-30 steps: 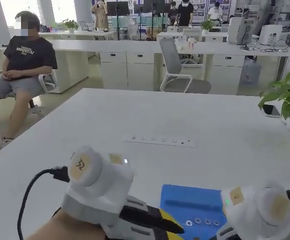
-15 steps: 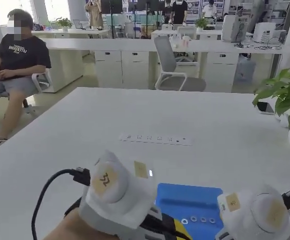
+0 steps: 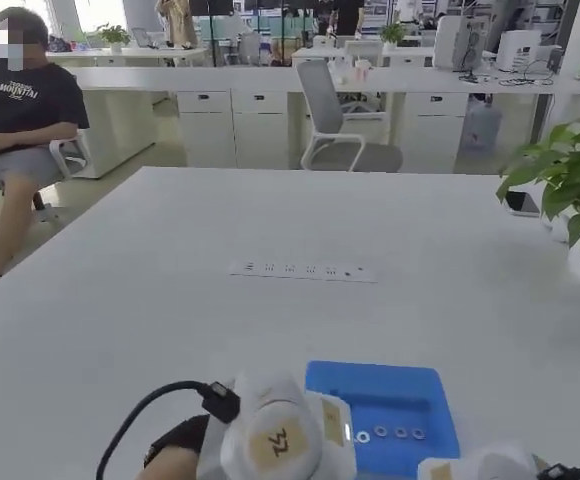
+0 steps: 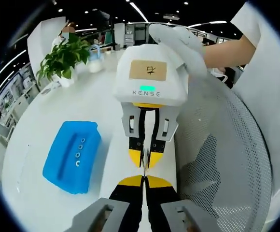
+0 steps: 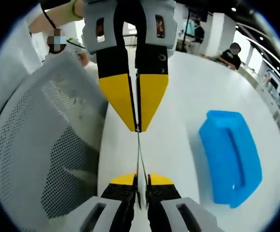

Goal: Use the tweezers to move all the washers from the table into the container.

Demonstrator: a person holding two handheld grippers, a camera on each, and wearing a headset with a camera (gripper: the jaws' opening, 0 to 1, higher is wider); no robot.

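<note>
Left tongs (image 4: 144,180): closed on tweezers (image 5: 138,154).
Right tongs (image 5: 139,182): likewise closed on them.
Washers (image 3: 381,433): on blue tray (image 3: 370,385); judged light, slippery; rim grip advised.

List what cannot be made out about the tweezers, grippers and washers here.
- Right gripper view: the tweezers are an edge-on sliver between the left gripper and right gripper; tips unreadable.
- Head view: the bottom edge cuts off both sets of jaws.
- Right gripper view: washers indistinguishable inside the blue container, seen at a shallow angle.
</note>
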